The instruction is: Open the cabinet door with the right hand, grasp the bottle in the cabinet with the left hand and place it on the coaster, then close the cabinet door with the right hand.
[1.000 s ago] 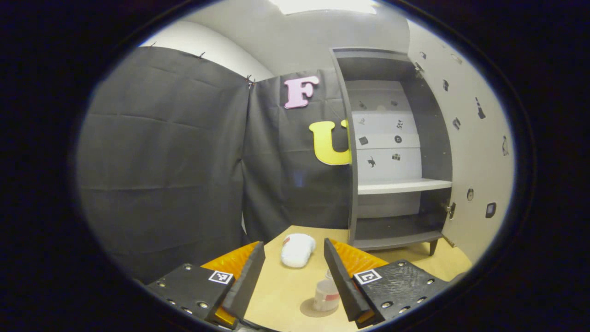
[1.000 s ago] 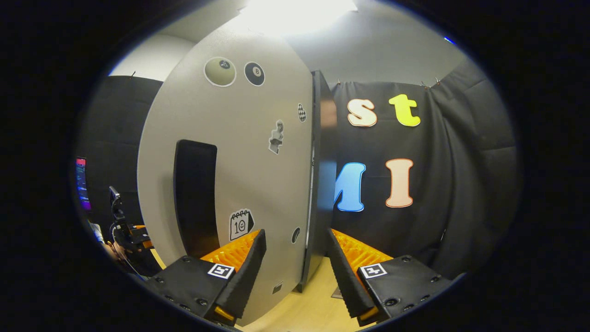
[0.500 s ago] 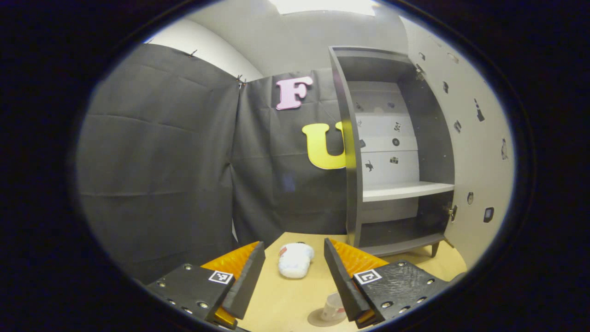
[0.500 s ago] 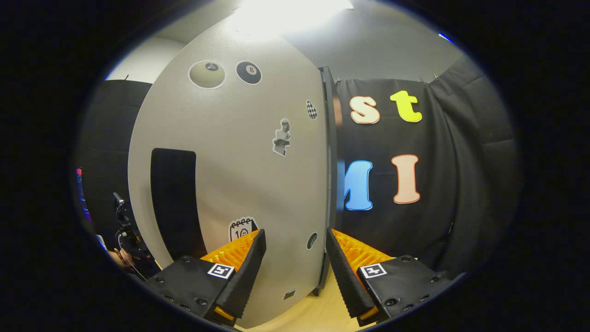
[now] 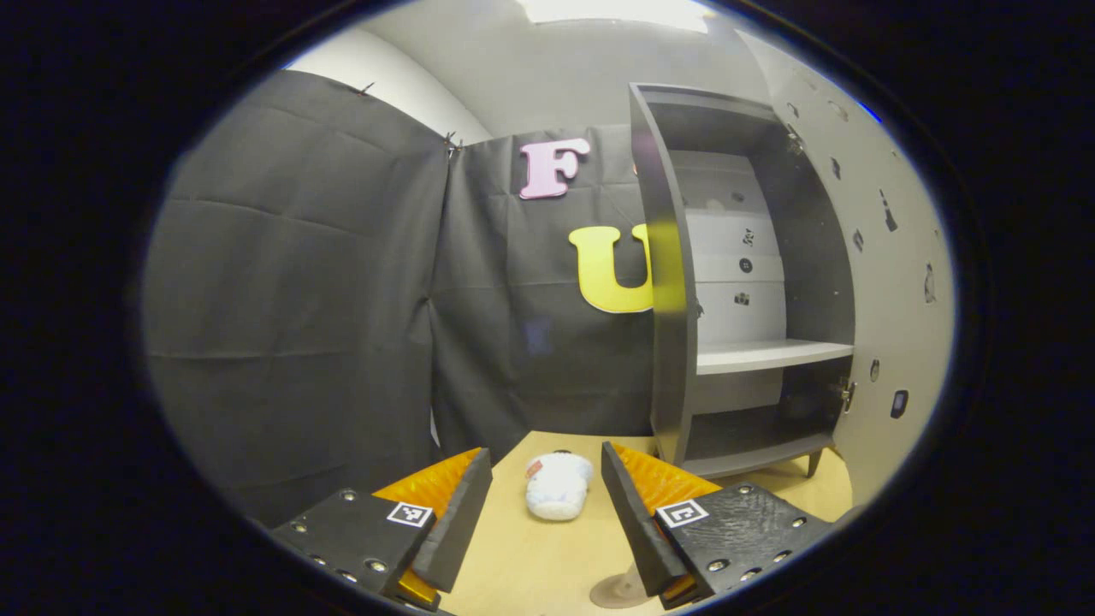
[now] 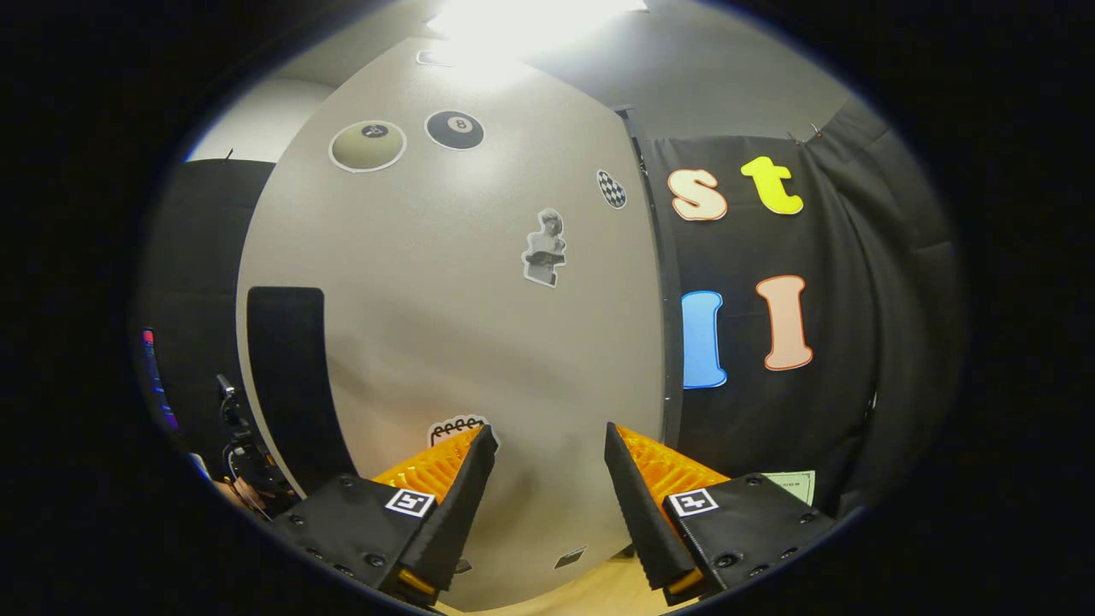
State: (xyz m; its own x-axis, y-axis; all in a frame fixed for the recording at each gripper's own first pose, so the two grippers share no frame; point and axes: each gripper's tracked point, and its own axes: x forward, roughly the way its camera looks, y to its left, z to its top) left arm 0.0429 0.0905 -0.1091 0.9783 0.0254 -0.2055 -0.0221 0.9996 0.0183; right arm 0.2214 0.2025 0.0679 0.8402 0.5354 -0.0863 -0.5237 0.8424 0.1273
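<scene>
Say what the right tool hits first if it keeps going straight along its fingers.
Most likely the cabinet door: its pale stickered face spans the space ahead of the right tool in the right gripper view and looks close. The tool is open, nothing between its fingers. Exact gap is unclear from the fisheye.

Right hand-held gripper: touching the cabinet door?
Cannot tell. Right gripper view: the open hand-held gripper faces the cabinet door close up; it overlaps the panel, and neither contact nor a gap shows plainly.
</scene>
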